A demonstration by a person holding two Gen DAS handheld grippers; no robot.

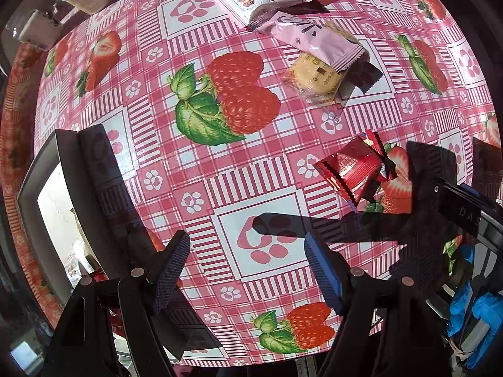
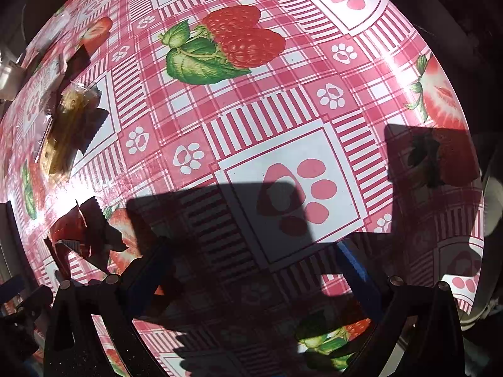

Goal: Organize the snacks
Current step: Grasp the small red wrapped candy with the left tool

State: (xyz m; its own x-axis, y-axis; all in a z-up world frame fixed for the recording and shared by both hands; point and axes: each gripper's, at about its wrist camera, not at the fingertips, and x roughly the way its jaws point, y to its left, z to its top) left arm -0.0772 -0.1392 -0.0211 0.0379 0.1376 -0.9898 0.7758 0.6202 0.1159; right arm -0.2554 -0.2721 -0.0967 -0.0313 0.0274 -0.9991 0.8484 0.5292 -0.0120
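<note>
— pink checked tablecloth (image 1: 201, 169) fills the left wrist view; where are the snacks?
— a red packet (image 1: 349, 169) lies ahead of the left gripper (image 1: 248, 267), its jaws wide and empty; a round biscuit (image 1: 314, 73) and pink wrapper (image 1: 314, 39) sit farther off.
— and the right wrist view?
— right gripper (image 2: 254, 270) hangs open and empty over the cloth; the red packet (image 2: 70, 235) lies left.

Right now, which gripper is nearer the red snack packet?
Probably the right. The right gripper has the red snack packet just beside its left finger; the left gripper sits farther off, packet up and right of it.
</note>
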